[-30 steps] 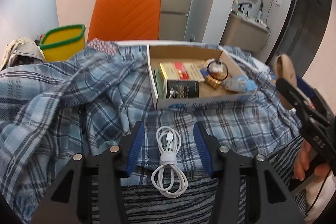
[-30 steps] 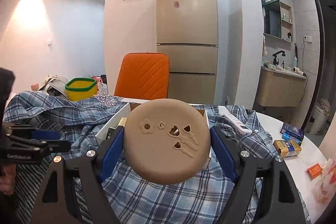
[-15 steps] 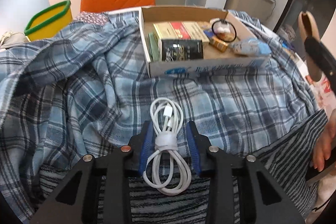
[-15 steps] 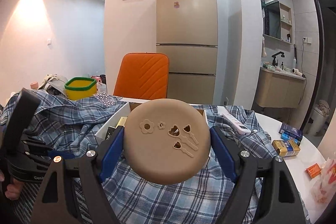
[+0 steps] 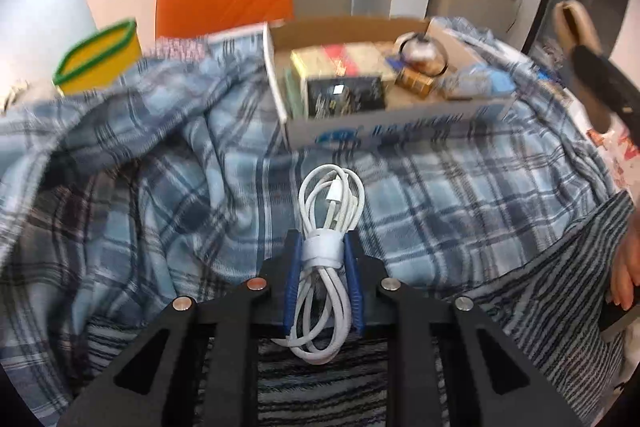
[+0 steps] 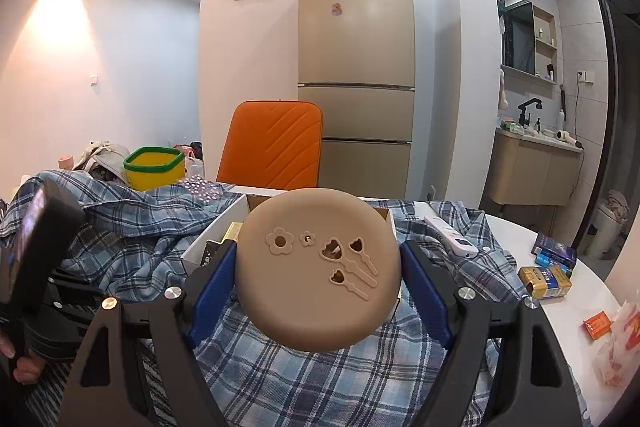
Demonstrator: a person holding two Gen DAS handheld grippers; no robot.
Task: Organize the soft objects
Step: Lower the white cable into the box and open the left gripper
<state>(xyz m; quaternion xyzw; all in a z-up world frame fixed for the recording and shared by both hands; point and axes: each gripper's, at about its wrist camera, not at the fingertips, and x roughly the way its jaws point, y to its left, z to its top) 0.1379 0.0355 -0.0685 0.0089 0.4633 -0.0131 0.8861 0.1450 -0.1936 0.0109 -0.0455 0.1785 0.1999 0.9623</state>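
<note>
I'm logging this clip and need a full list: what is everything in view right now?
cable: 1, white, coiled, over the plaid cloth, between the left fingers
round pad: 1, tan, flower cut-outs, between the right fingers
plaid cloth: 1, blue, spread over the table
striped cloth: 1, grey, nearest edge
cardboard box: 1, white and brown, on the plaid cloth, holding small packages
tub: 1, yellow, green rim, far left
chair: 1, orange, behind table
fridge: 1, beige, back wall
remote: 1, white, on cloth right
small boxes: several, table right
left gripper: shut on cable
right gripper: shut on pad
</note>
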